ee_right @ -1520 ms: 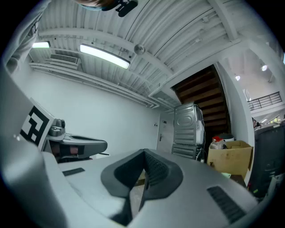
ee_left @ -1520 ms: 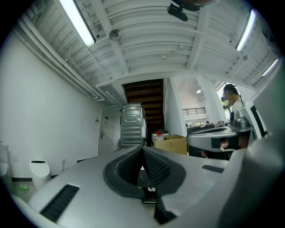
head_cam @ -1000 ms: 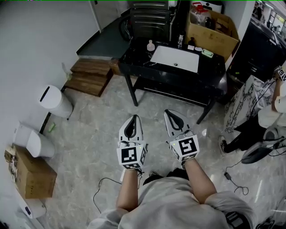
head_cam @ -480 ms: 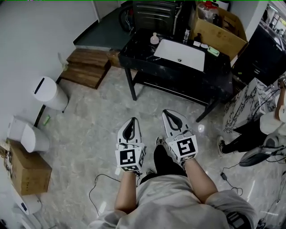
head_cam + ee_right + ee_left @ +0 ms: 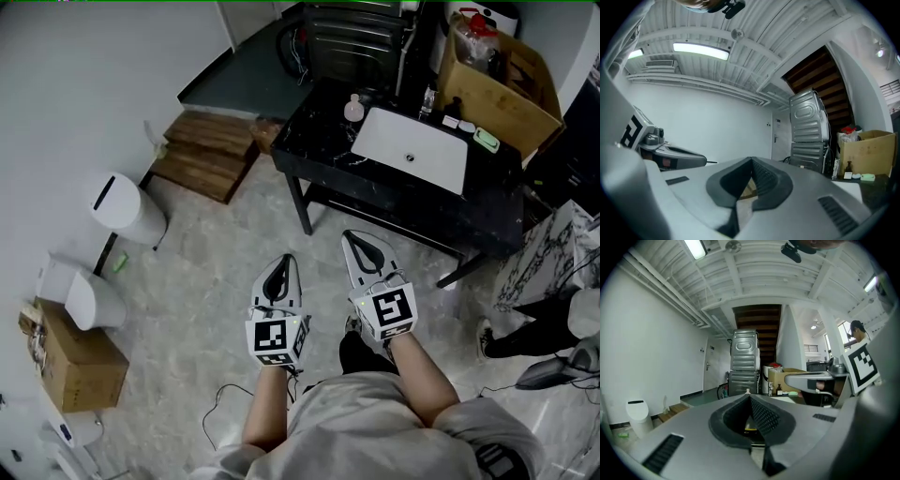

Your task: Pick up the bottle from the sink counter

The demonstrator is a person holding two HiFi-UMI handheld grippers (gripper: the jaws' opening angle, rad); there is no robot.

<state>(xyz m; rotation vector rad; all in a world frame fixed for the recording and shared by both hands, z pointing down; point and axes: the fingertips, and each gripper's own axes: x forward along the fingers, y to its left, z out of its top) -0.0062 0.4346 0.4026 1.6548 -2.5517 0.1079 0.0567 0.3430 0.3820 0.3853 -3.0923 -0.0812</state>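
Bottle of pale plastic (image 5: 353,109) waits on the black sink counter (image 5: 314,141), well ahead; my left gripper (image 5: 283,261) and right gripper (image 5: 354,240), pinched together empty, must approach, then spread.

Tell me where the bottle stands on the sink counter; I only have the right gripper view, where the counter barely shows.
Observer: In the head view a small pale bottle stands upright on the black counter, by the white basin's far left corner.
Operator: Are the grippers over the counter?
Observer: No. The left gripper and right gripper are both above the floor, short of its front edge.
Operator: Is the left one carrying anything?
Observer: No; its own view shows jaws together, nothing between them.
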